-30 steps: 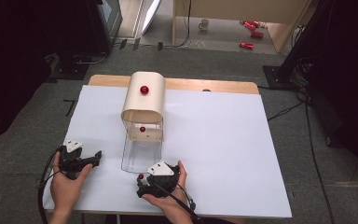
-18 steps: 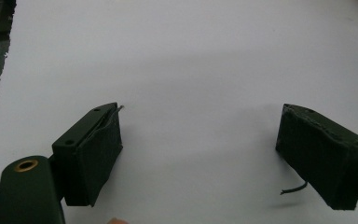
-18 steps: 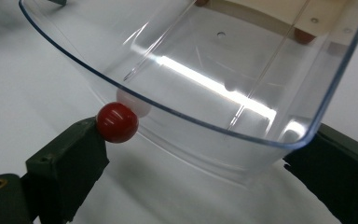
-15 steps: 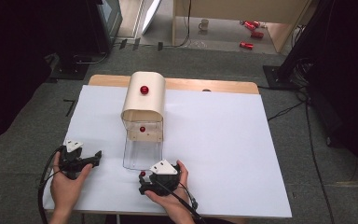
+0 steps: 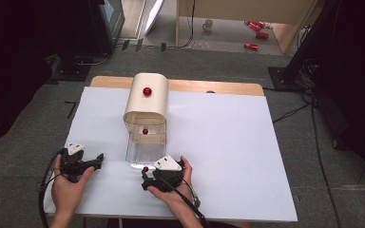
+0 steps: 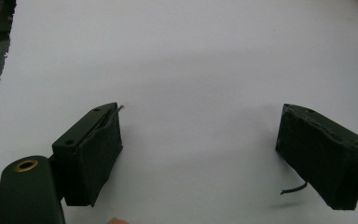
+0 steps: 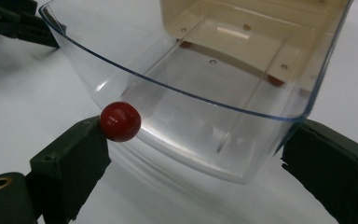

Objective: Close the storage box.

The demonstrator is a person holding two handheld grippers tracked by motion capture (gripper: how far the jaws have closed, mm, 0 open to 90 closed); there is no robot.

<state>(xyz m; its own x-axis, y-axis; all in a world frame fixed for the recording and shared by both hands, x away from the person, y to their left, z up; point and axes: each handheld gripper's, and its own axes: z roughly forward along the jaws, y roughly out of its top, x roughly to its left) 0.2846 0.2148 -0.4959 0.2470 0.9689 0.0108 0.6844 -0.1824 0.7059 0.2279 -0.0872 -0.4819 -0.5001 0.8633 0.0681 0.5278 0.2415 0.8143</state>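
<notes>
Your right gripper point(image 5: 145, 176) sits at the near edge of the tabletop point(image 5: 228, 142), just in front of the clear drawer point(image 5: 145, 151). Seen from the right gripper view, its jaws have just been closing and now stand either side of the drawer's curved front wall point(image 7: 191, 121). One pad point(image 7: 77, 161) is against the red knob point(image 7: 120, 121) on that wall. The other pad is just beside the drawer's far corner; you can't tell whether it touches. No firm clamp is visible yet.

Your left gripper point(image 5: 92, 161) rests to the left of the drawer, near it but apart. Its jaws are spread wide over bare white surface point(image 6: 191, 70), nothing between them.

Farther out, the clear drawer is pulled partway from the beige box point(image 5: 147, 97), which stands upright near the middle of the tabletop. A second red knob point(image 5: 147, 91) sits on the box's rounded top, and another small one point(image 5: 145, 131) shows at its open front.

Beyond the tabletop: grey floor, and red cans point(image 5: 258, 35) lying by a wooden frame.
</notes>
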